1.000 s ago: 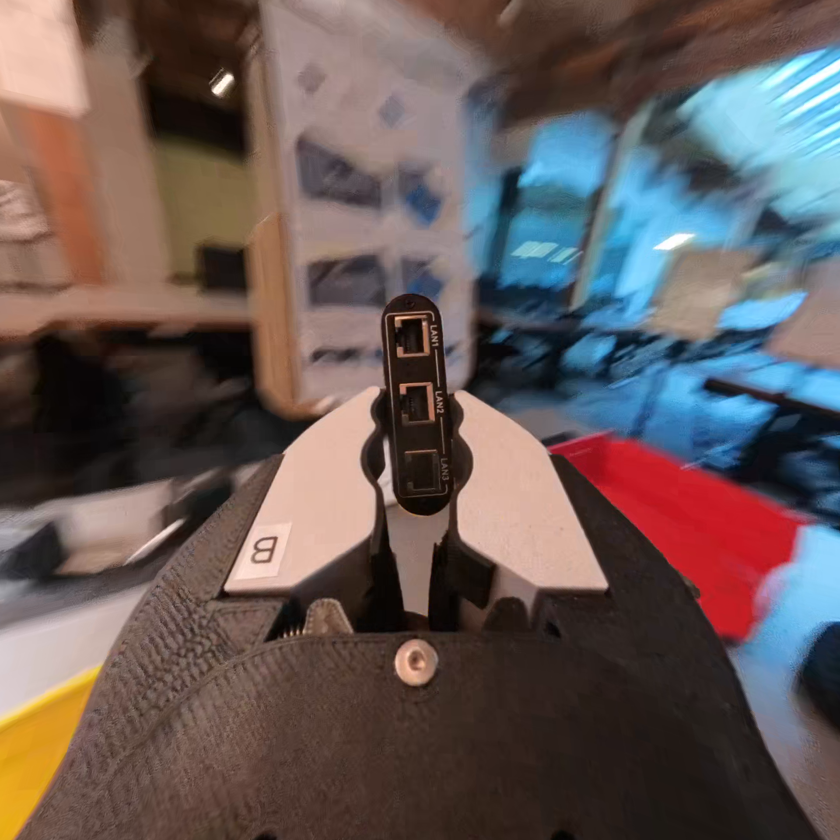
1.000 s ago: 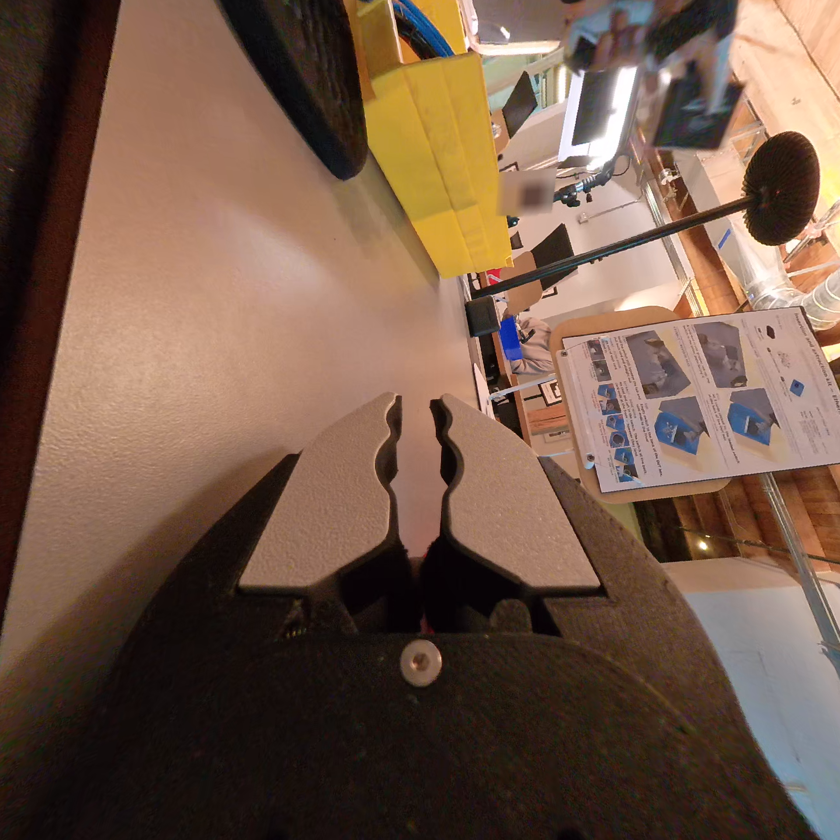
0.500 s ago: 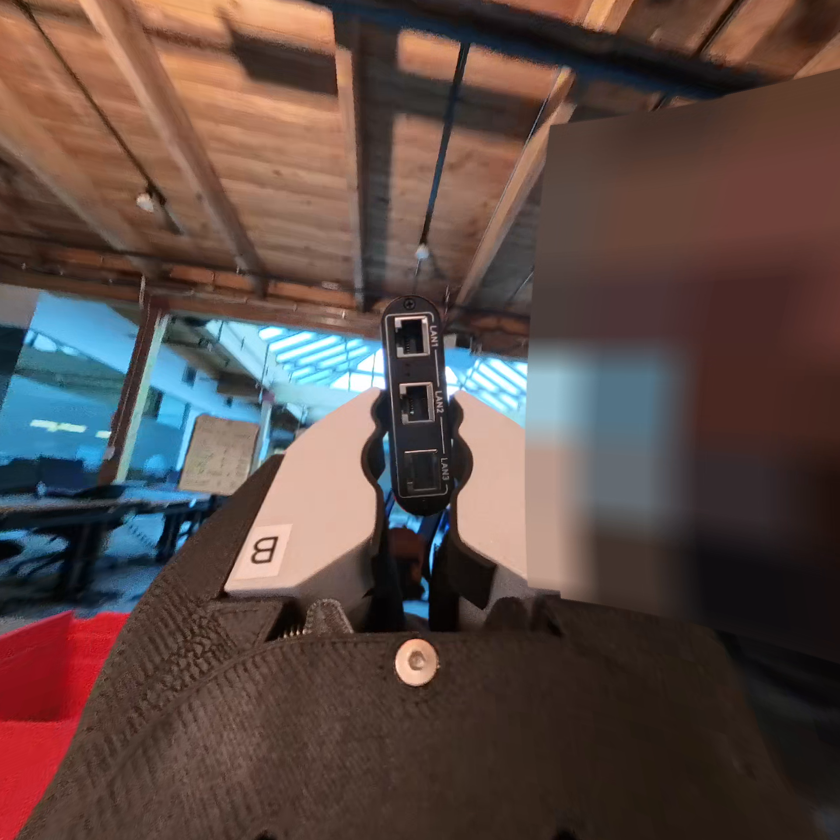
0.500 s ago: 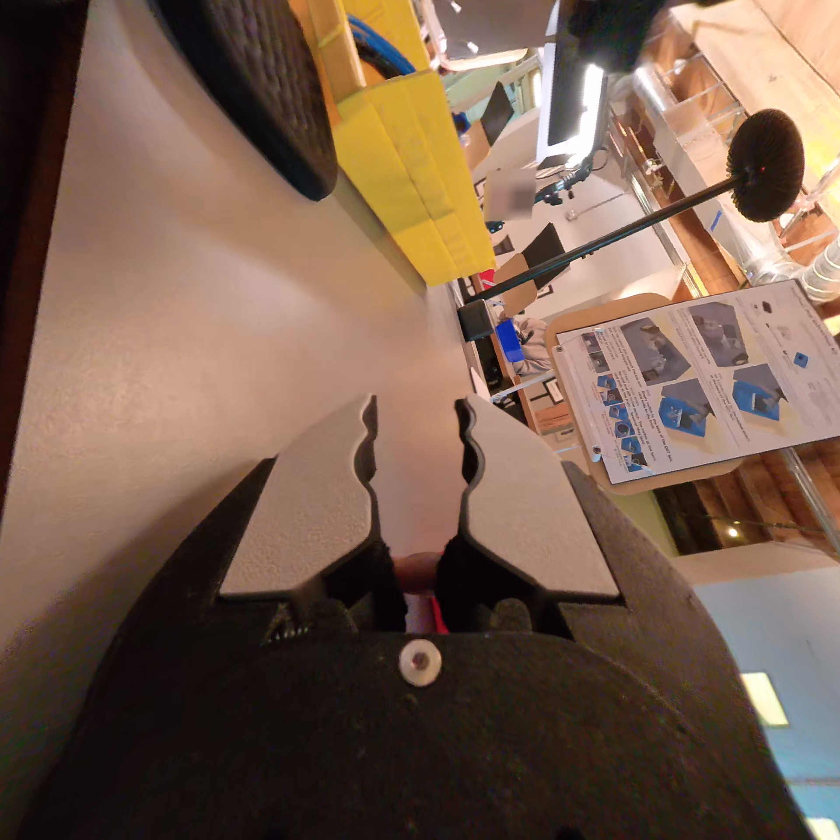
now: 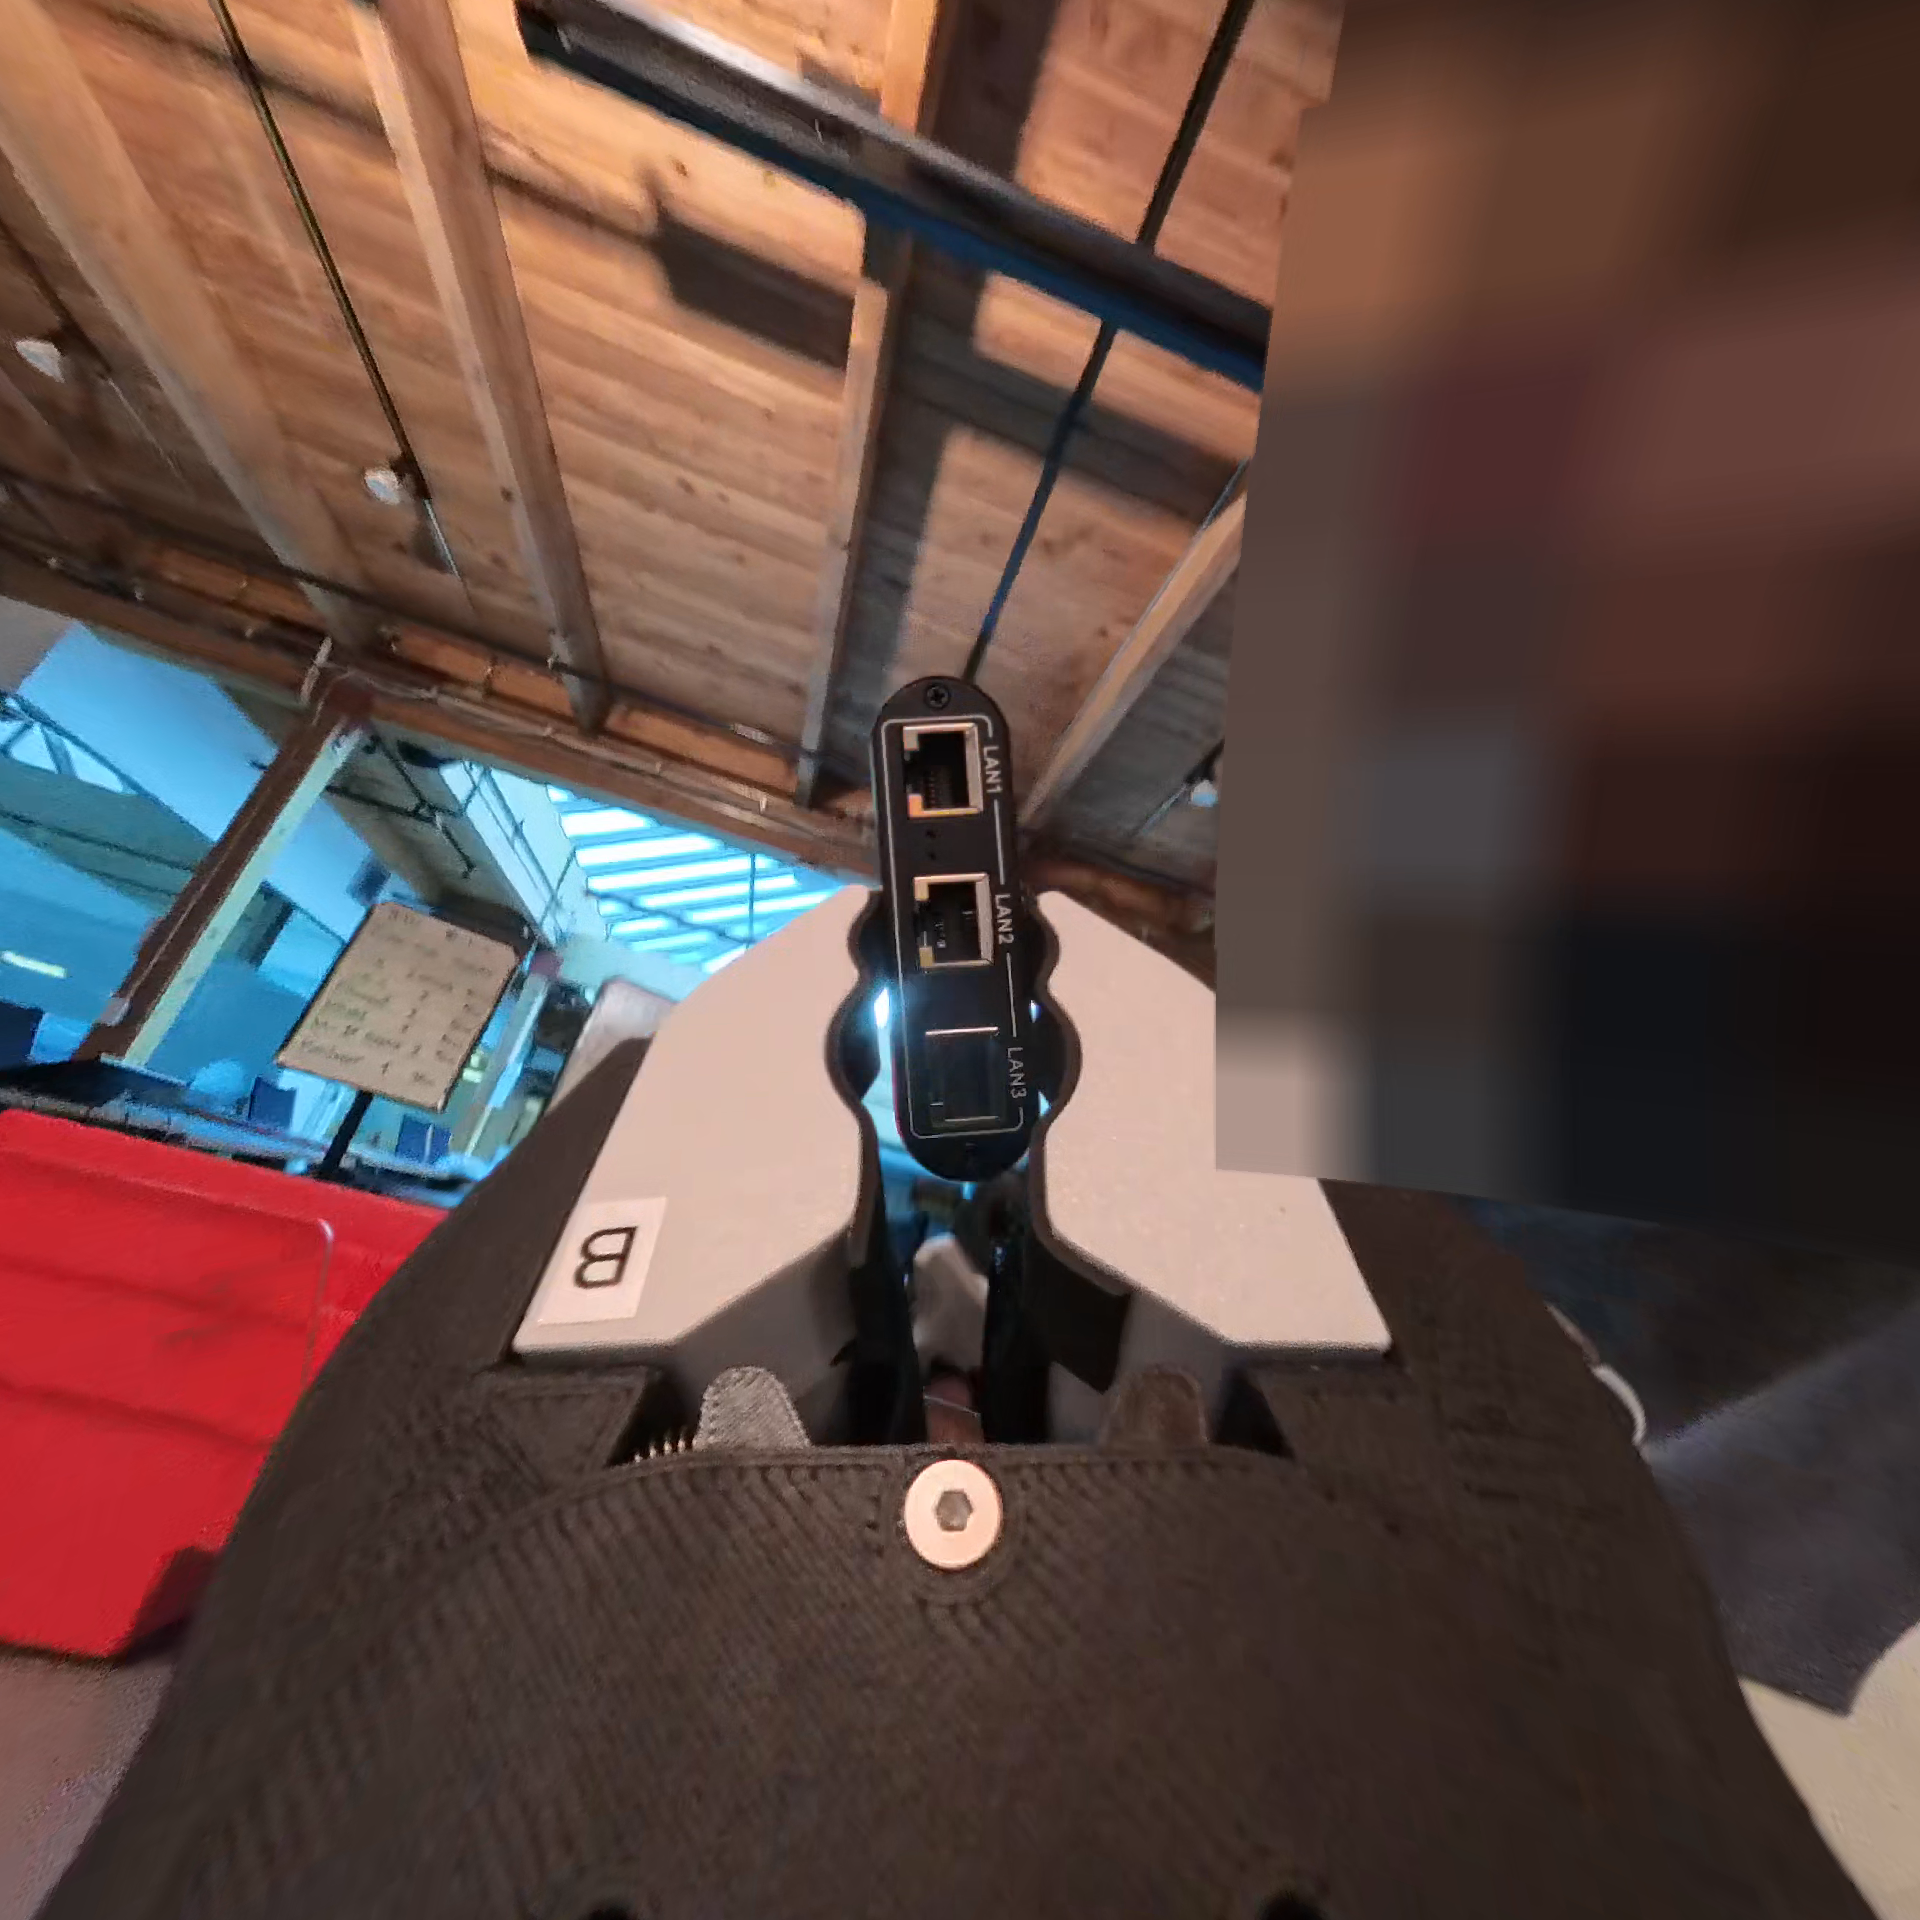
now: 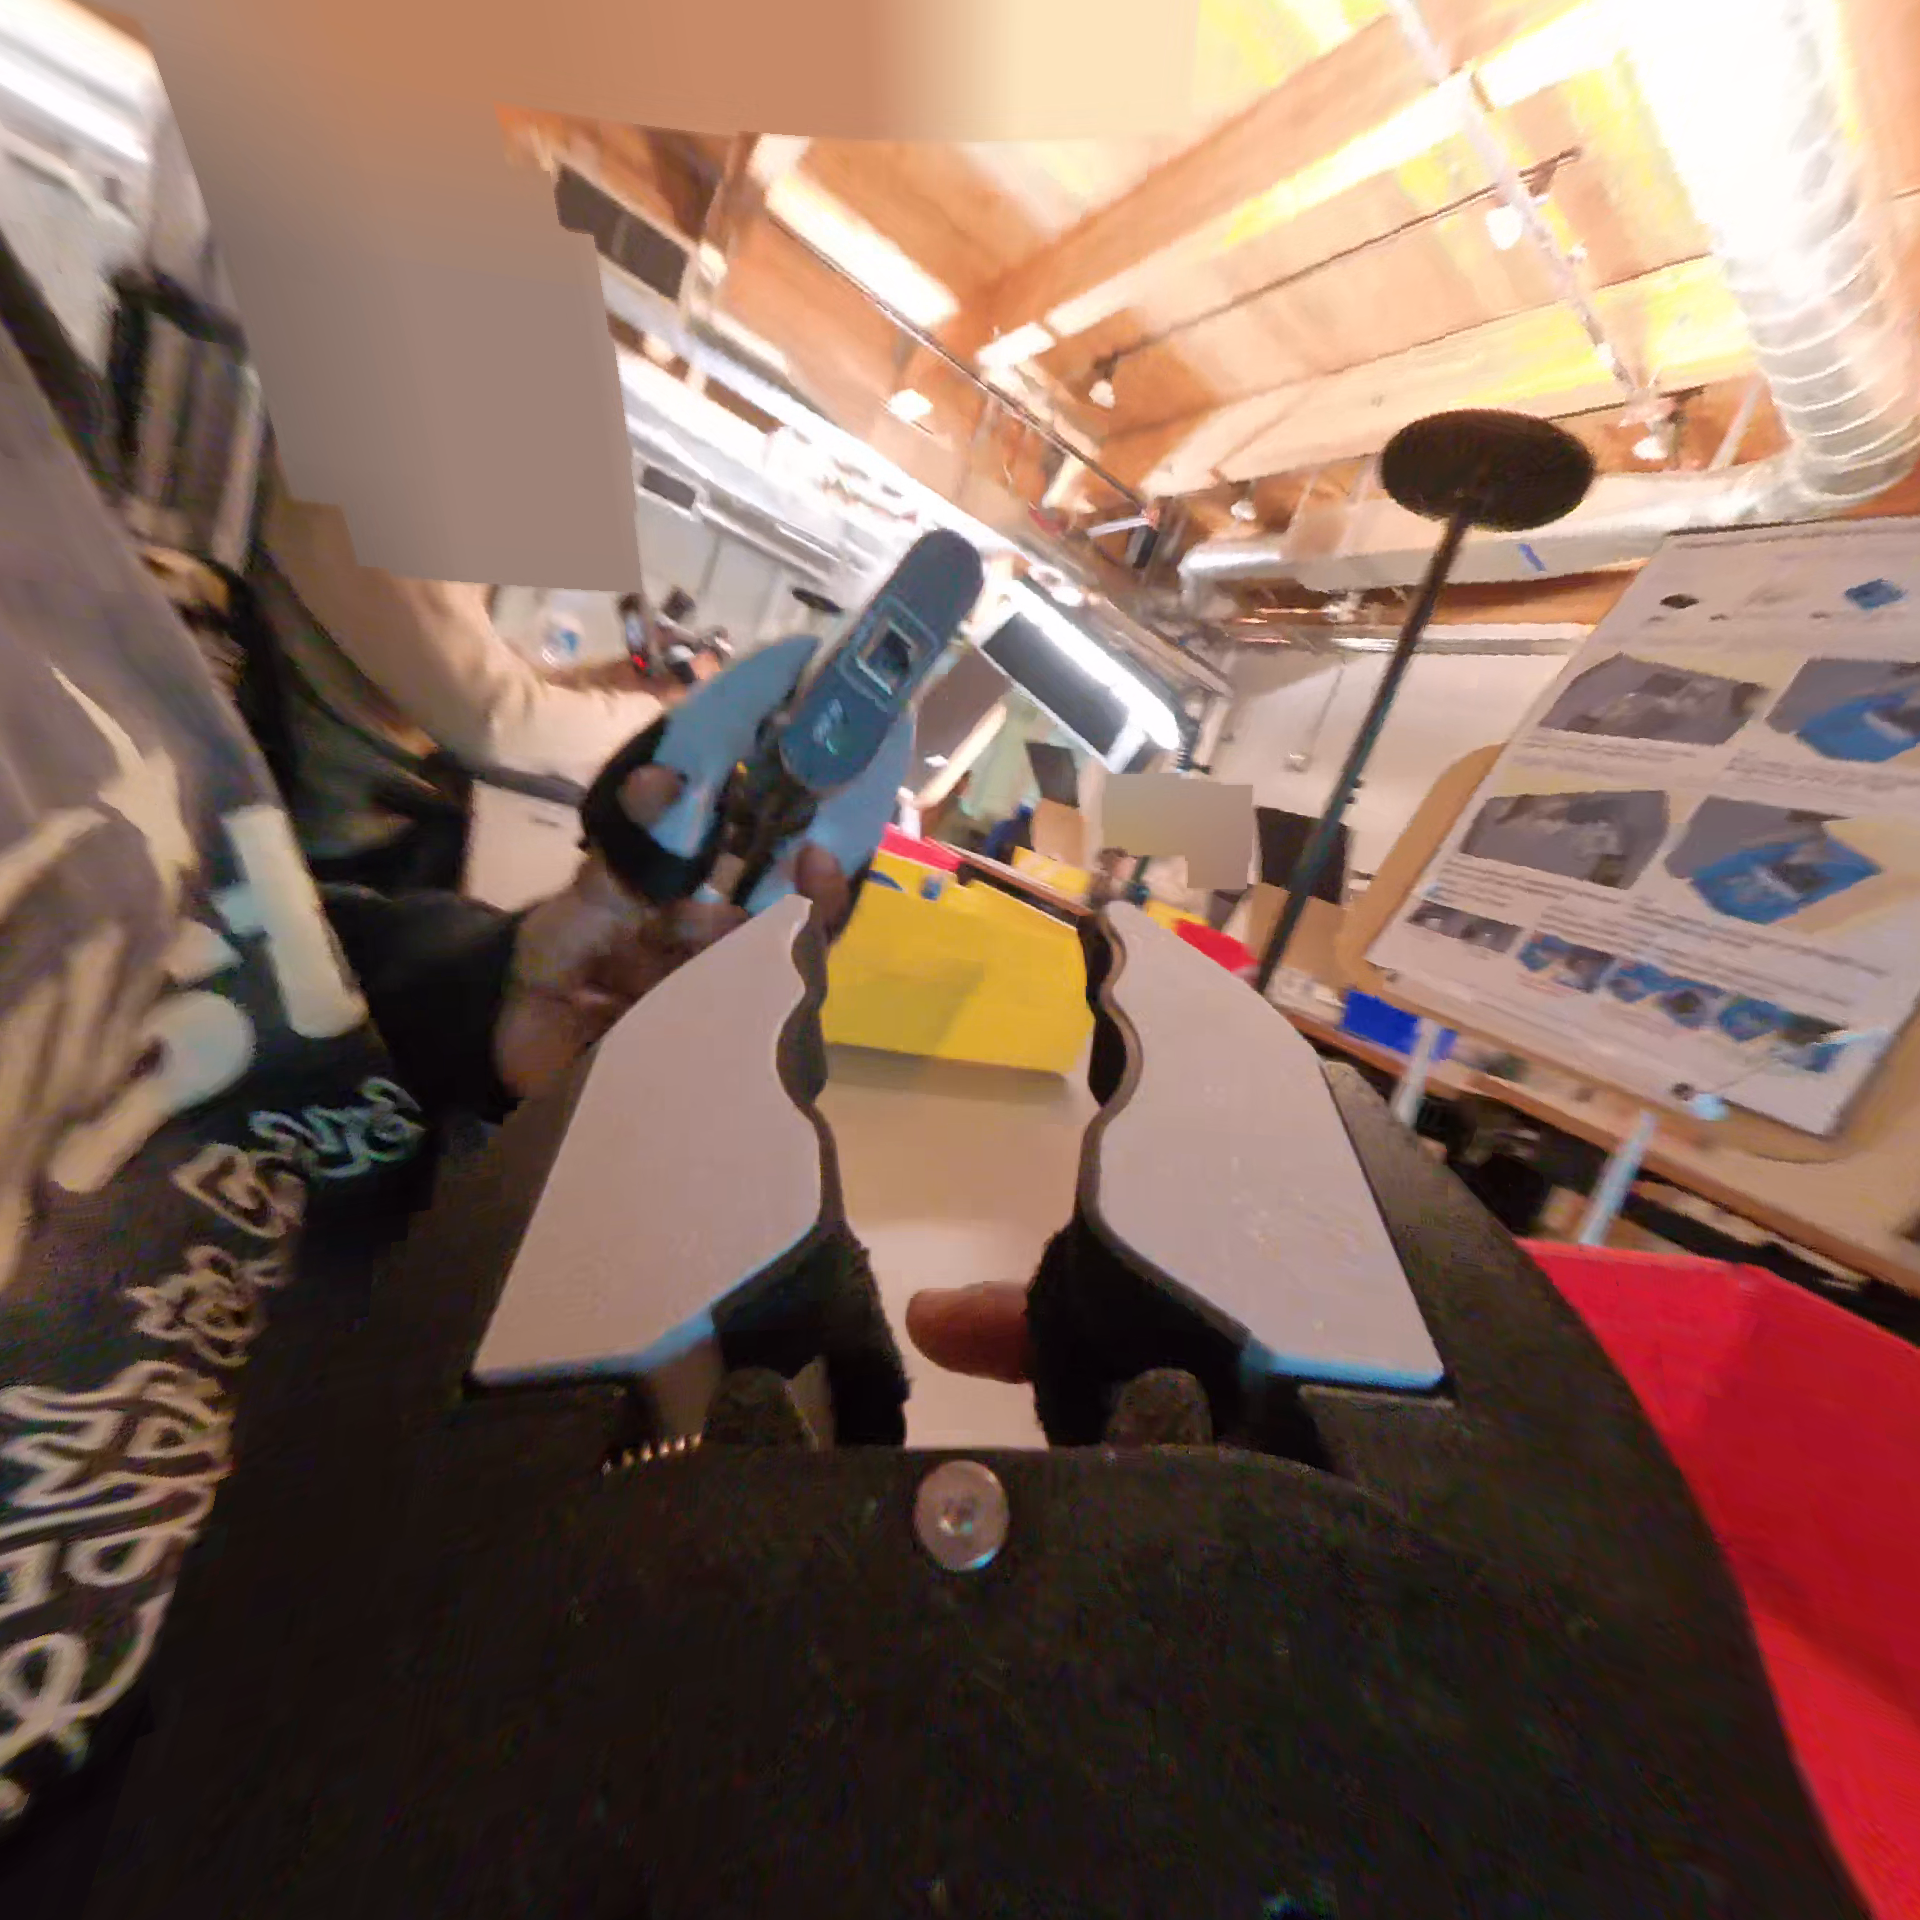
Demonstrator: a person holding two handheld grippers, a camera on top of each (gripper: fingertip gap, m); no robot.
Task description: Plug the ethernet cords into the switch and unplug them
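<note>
pinching the switch upright in my left tool, ports facing me; my right tool is spread and empty, switch up-left of it; no cords visible.

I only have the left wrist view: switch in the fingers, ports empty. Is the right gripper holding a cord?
Observer: No. The right gripper is open, with nothing between its fingers.
Operator: Any cord near it?
Observer: None shows. Ahead is a yellow bin on the table.
Operator: Where's the switch from there?
Observer: The switch is up and left of that gripper, apart from it.
</note>
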